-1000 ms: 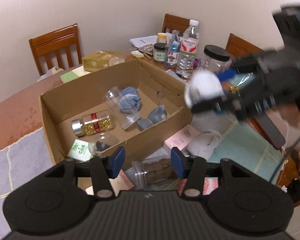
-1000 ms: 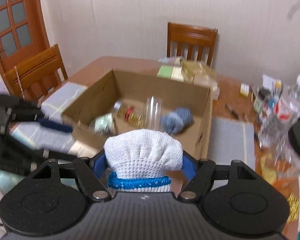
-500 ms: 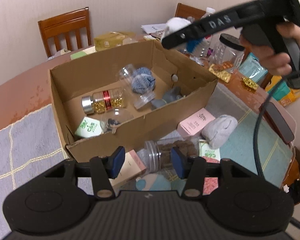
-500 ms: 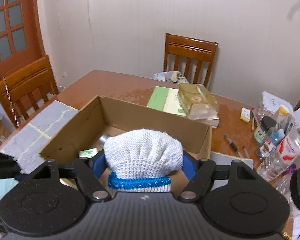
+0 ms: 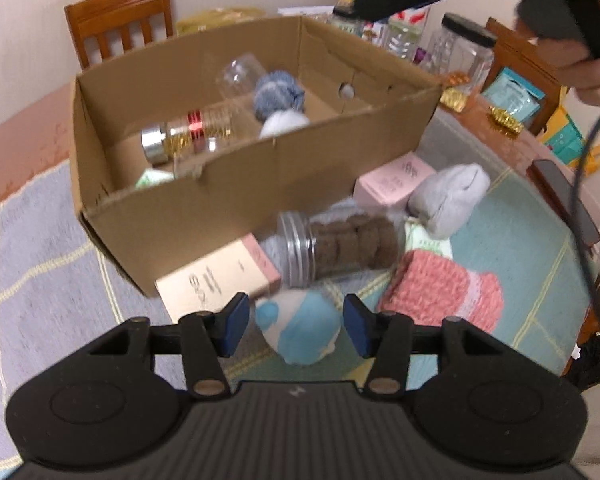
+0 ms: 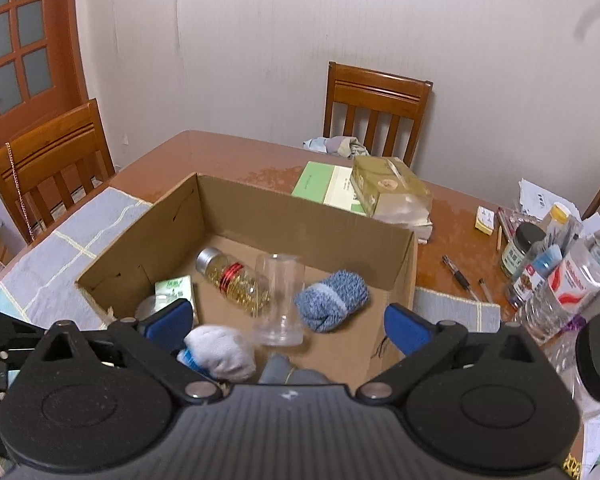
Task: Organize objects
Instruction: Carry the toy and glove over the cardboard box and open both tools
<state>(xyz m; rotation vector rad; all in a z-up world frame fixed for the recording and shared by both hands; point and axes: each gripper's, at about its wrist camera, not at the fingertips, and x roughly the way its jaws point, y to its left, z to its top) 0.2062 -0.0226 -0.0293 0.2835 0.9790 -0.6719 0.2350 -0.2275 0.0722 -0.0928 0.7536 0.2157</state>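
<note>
Released half a second ago, the white sock (image 6: 219, 353) now lies inside the box (image 6: 236, 196), no longer clamped in the right claw (image 6: 288, 326), whose blue pads stand wide apart above the box's near end. The left claw (image 5: 292, 325) has dropped lower toward the tabletop (image 5: 28, 136); its fingers are apart too, framing a blue-and-white sock (image 5: 302, 332) without gripping it.

Left to right in the left wrist view: a beige carton (image 5: 216, 278) lies against the box front, then a jar of brown biscuits (image 5: 336, 245) on its side, a pink knit sock (image 5: 440, 294), a pink carton (image 5: 396, 178) and a grey sock (image 5: 448, 196), all on the mat outside the box.

Inside the box, from the right wrist view: a green packet (image 6: 176, 288), a gold-filled bottle (image 6: 236, 282), the white sock in front of it, a clear cup (image 6: 278, 300), and a blue sock (image 6: 332, 300). A grey item (image 6: 290, 372) sits at the near edge, partly hidden.
</note>
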